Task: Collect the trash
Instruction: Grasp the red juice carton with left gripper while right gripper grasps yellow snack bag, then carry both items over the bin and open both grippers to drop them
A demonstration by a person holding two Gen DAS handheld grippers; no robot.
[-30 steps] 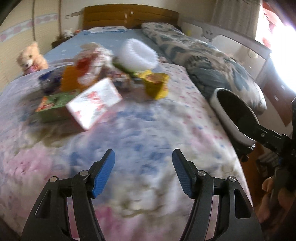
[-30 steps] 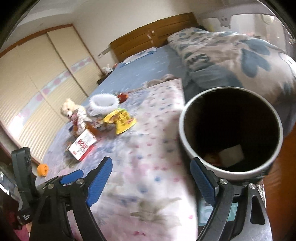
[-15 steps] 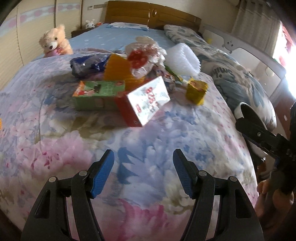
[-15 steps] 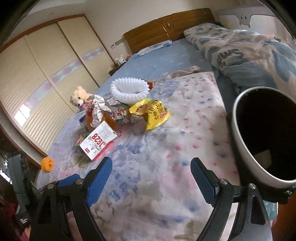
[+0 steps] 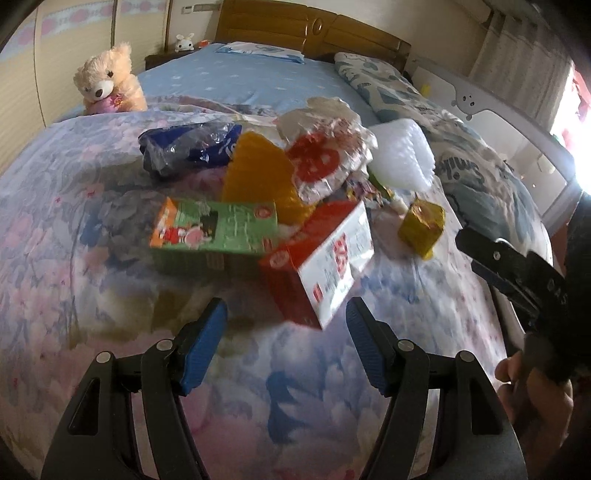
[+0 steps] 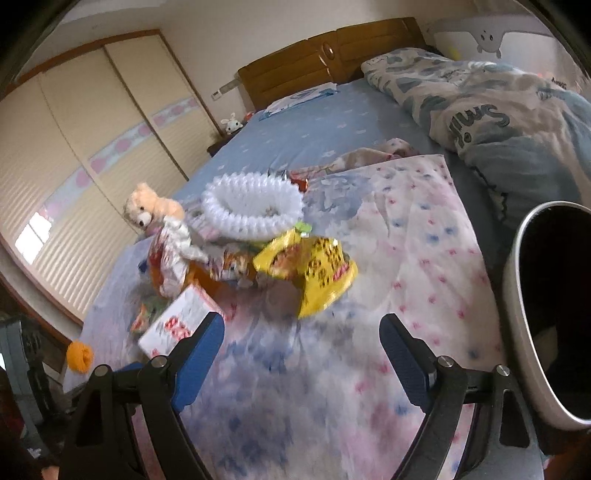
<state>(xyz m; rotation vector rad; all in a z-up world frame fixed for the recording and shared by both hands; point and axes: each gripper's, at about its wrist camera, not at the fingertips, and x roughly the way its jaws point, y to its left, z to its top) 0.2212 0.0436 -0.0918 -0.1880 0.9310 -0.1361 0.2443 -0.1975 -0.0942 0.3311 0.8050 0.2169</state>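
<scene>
Left gripper (image 5: 286, 341): jaws wide apart, nothing between them, over the floral bedspread (image 5: 92, 258).
Right gripper (image 6: 301, 349): jaws wide apart, empty, over the same bedspread.

Trash pile, listed outward from the left gripper:
- Red-and-white carton (image 5: 325, 262), just ahead of the fingertips, tilted, one corner toward the gap.
- Green carton (image 5: 216, 227), ahead and left, lying flat, touching the red-and-white carton.
- Orange wrapper (image 5: 258, 181), behind both cartons.
- Crumpled clear bag with red print (image 5: 327, 158), on top of the pile.
- Yellow snack bag (image 5: 423, 223), ahead and right, slightly apart from the pile; seen by the right gripper directly ahead of its gap (image 6: 312, 269).
- Dark blue plastic bag (image 5: 188, 147), far left of the pile.
- White bubble-wrap roll (image 5: 400, 157), far right of the pile.

Other:
- Trash bin (image 6: 524, 321), white rim, dark inside, just right of the right gripper at the bed's edge.
- Teddy bear (image 5: 107, 83), far left, beyond the pile.
- Wooden headboard (image 5: 314, 31), farthest.
</scene>
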